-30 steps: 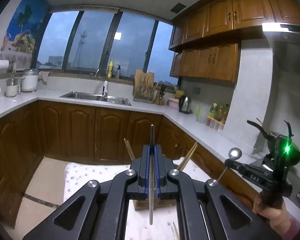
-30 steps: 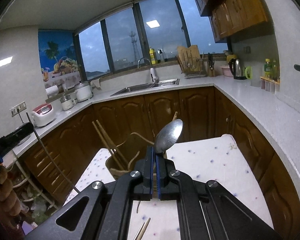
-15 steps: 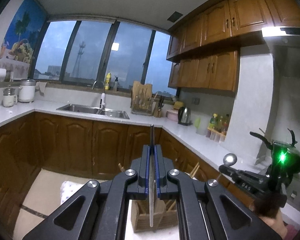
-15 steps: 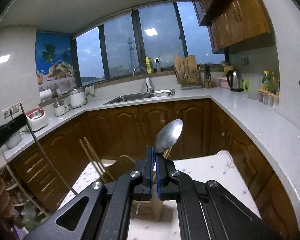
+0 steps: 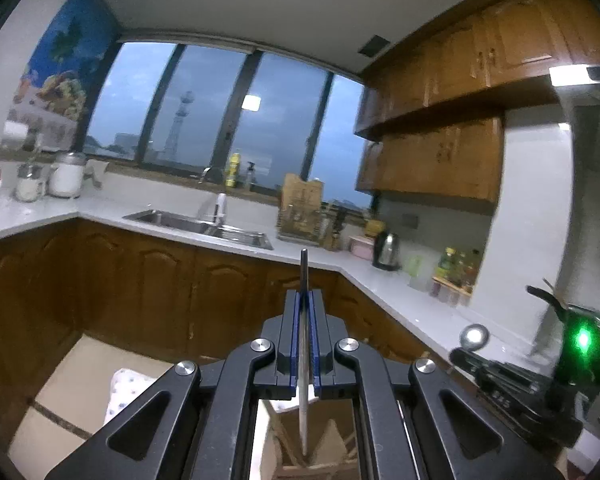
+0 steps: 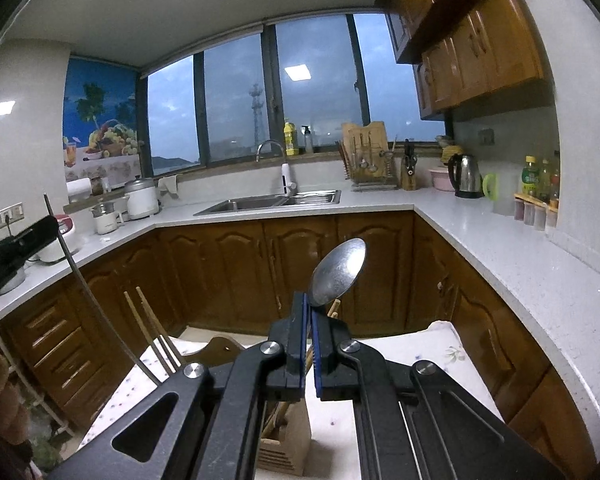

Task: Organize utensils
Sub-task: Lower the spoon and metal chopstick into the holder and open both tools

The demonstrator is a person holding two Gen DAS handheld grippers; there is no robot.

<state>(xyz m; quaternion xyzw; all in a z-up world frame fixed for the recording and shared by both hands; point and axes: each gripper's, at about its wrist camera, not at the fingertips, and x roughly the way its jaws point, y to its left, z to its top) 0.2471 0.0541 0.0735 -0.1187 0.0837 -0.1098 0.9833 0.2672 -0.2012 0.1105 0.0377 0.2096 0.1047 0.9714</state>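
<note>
The left gripper (image 5: 305,360) is clamped on a thin, straight metal utensil handle (image 5: 304,420). The blue-lined jaws stand closed on it. The handle runs edge-on between them, its upper end rising above the jaw tips and its lower end hanging over the open top of the wooden slotted utensil holder (image 5: 320,448); whether it touches the holder cannot be told. What kind of utensil it is cannot be told either, as only the thin edge shows.

The right gripper (image 6: 310,348) is clamped on a stainless steel spoon (image 6: 339,273). The bowl of the spoon stands above the jaw tips and tilts to the right; the handle passes down between the closed jaws. Directly below this gripper stands the same wooden slotted utensil holder (image 6: 284,444).

Wooden chopsticks (image 6: 152,330) stand leaning in the holder's left side. A further chopstick tip shows just right of the spoon's neck.

The holder stands on a tabletop covered with a white cloth with small dots (image 6: 412,356). In the left wrist view the holder is blurred.

In the right wrist view, the left gripper's thin utensil handle (image 6: 100,320) shows as a long curved rod left of the holder, slanting down towards it.
</note>
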